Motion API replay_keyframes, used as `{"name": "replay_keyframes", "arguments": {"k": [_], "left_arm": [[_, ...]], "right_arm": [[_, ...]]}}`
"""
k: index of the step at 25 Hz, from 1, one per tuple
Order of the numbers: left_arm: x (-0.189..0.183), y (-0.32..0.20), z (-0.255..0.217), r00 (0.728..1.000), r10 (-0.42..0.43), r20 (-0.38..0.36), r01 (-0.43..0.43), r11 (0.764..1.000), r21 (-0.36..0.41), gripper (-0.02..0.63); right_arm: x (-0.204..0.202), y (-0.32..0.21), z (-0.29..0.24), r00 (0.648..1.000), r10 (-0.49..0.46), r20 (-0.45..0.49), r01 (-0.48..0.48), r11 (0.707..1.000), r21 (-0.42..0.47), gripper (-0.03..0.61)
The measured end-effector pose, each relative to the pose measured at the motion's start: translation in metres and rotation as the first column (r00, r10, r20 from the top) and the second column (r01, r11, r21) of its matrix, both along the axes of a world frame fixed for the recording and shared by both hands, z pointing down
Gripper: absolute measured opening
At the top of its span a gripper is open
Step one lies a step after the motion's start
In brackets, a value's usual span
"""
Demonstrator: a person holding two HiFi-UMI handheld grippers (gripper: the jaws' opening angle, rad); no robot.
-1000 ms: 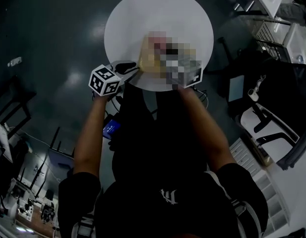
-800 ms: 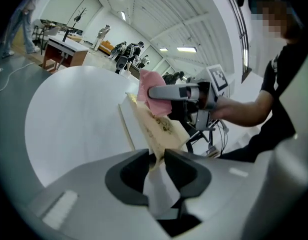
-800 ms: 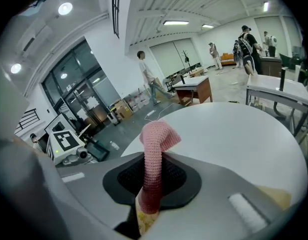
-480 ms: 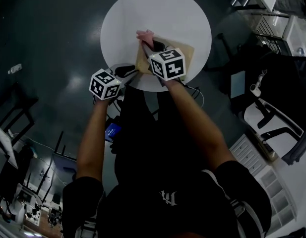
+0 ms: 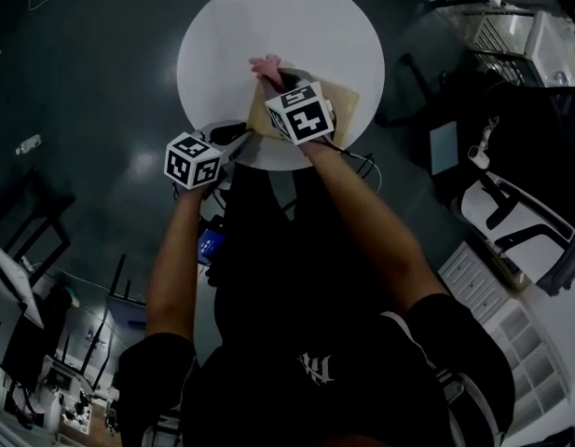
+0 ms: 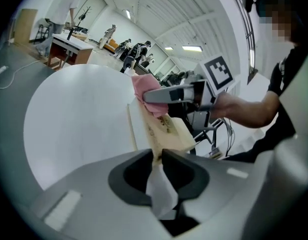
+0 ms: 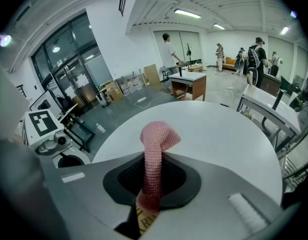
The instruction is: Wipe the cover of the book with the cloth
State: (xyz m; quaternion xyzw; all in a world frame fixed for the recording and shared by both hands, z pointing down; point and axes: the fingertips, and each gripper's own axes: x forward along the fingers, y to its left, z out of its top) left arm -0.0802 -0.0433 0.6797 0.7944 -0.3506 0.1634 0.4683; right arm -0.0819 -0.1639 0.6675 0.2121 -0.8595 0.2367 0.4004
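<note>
Left gripper (image 6: 157, 156) (image 5: 239, 138), grey plastic with a marker cube, had just been closing its jaws. It pinched the near left corner of the tan rectangular book (image 6: 169, 132) (image 5: 346, 101), with pale page edges showing between the dark pads. Right gripper (image 7: 153, 184) (image 5: 274, 86) stood steeply tilted over the book's far left part, its ribbed black pads pressed together on a pink knitted cloth (image 7: 156, 136) (image 5: 265, 64) (image 6: 145, 86). The cloth's free end curled over beyond the jaws. In the head view, that gripper and its cube covered much of the book's cover.

The book lay flat at the near edge of the round white table (image 5: 287, 26) (image 7: 223, 134) (image 6: 69, 119). Its long axis ran across the person from left to right, roughly along the table's near rim. Printed lettering ran along its cover in the left gripper view. The tabletop was smooth and matte.

Around the table spread a dark glossy floor (image 5: 101, 82). To the right stood black and white office chairs (image 5: 497, 222). Farther off, in the right gripper view, were a wooden desk (image 7: 189, 86) and several standing people (image 7: 256, 54).
</note>
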Motion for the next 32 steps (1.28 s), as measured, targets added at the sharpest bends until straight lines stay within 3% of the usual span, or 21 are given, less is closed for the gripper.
{"name": "replay_keyframes", "arguments": {"k": [8, 32], "left_arm": [[0.013, -0.008, -0.004, 0.997, 0.049, 0.051, -0.049, 0.999, -0.010, 0.066], [0.030, -0.017, -0.001, 0.990, 0.102, 0.097, -0.095, 0.993, -0.071, 0.064]], "right_arm": [[0.045, -0.007, -0.004, 0.999, 0.002, -0.034, -0.001, 1.000, 0.023, 0.043], [0.209, 0.009, 0.003, 0.982, 0.133, -0.135, -0.126, 0.990, 0.057, 0.042]]}}
